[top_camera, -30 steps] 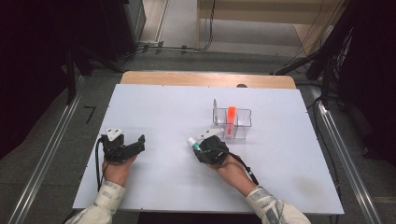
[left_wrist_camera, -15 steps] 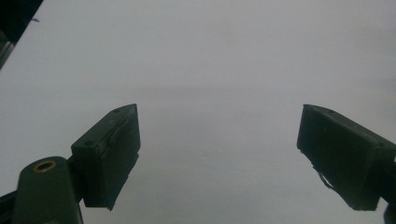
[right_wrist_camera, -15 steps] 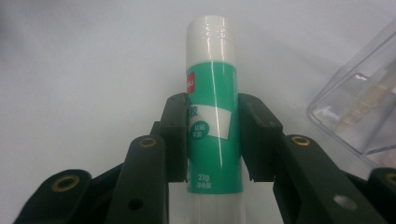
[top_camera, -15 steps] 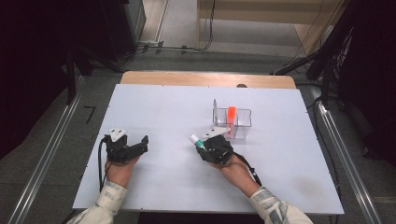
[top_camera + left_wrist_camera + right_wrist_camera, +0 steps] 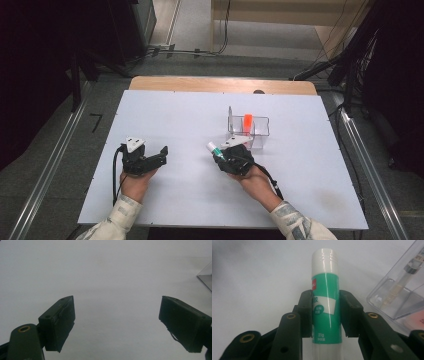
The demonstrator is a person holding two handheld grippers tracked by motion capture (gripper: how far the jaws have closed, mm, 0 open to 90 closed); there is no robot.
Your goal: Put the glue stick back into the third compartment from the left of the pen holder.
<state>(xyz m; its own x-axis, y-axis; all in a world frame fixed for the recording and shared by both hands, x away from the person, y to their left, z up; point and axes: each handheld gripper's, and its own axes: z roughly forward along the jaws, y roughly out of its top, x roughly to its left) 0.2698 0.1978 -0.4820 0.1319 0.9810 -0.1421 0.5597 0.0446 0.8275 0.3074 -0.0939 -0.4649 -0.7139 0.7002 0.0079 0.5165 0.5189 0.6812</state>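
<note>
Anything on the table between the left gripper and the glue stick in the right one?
Nothing: in the high view, bare white table separates the left gripper from the glue stick.

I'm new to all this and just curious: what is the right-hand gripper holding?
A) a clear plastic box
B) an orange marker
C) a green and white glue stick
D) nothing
C: in the right gripper view the jaws of the right gripper press on both sides of a green and white glue stick, while the clear organiser lies off to one side.
</note>
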